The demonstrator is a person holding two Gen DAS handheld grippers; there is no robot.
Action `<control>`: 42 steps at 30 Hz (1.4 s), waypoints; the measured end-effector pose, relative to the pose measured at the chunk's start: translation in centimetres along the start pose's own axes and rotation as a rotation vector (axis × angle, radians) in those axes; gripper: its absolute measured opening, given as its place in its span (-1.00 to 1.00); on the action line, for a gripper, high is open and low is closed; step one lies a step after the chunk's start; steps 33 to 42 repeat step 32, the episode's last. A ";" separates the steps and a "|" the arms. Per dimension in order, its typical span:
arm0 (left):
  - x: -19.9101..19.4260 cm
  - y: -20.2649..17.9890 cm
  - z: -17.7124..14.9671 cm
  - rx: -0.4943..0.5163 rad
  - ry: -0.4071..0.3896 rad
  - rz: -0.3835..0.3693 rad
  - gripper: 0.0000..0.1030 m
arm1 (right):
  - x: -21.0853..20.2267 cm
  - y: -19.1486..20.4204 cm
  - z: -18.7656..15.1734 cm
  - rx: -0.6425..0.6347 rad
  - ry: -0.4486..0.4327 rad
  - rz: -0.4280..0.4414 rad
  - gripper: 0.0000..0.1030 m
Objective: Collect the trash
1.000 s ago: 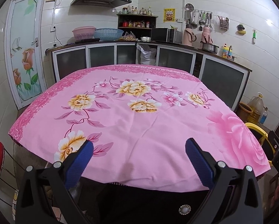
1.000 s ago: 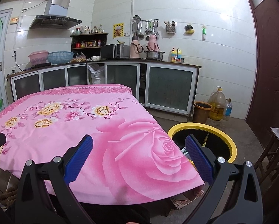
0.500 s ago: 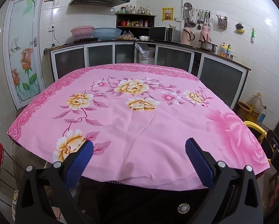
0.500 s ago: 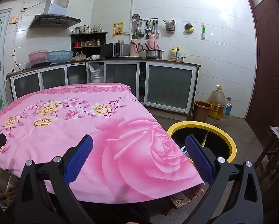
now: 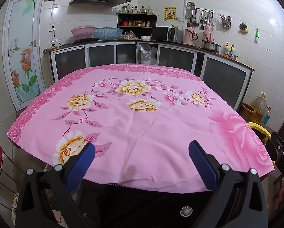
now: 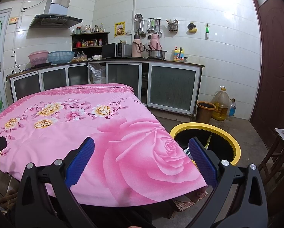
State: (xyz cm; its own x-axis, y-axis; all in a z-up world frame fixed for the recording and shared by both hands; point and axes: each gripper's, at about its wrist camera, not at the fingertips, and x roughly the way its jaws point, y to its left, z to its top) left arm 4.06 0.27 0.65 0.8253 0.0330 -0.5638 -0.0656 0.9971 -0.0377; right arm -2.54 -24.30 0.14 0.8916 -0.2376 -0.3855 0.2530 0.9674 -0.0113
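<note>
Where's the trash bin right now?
The yellow-rimmed bin stands on the floor off the table's right edge, behind the right gripper.

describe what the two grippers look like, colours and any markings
Both match: the left gripper and right gripper each have two black plastic arms with silver rivets, ending in fingers faced with blue ribbed pads. In the left view the right gripper's black body shows at the edge with white letters "DAS". No cables or sleeves are visible.
</note>
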 end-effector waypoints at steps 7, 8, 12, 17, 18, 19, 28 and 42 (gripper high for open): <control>0.2 0.0 -0.1 0.003 0.001 -0.006 0.85 | 0.1 0.0 -0.2 0.001 0.001 0.000 0.85; 0.2 0.0 -0.1 0.003 0.002 -0.007 0.85 | 0.1 0.0 -0.2 0.002 0.001 0.001 0.85; 0.3 0.1 -0.1 0.005 0.005 -0.012 0.85 | 0.1 0.0 -0.3 0.003 0.002 0.001 0.85; 0.3 0.2 -0.1 0.001 0.003 -0.008 0.85 | 0.1 0.0 -0.2 0.002 0.003 0.000 0.85; 0.3 0.3 -0.1 -0.003 0.005 -0.009 0.85 | 0.1 0.0 -0.3 0.002 0.003 0.000 0.85; 0.4 0.3 -0.1 -0.006 0.006 -0.010 0.85 | 0.1 0.0 -0.3 0.003 0.004 0.001 0.85; 0.6 0.7 -0.1 -0.012 0.015 -0.024 0.85 | 0.1 0.1 -0.3 0.002 0.004 0.000 0.85; 0.7 0.8 -0.1 -0.015 0.019 -0.027 0.85 | 0.1 0.0 -0.4 0.004 0.004 0.000 0.85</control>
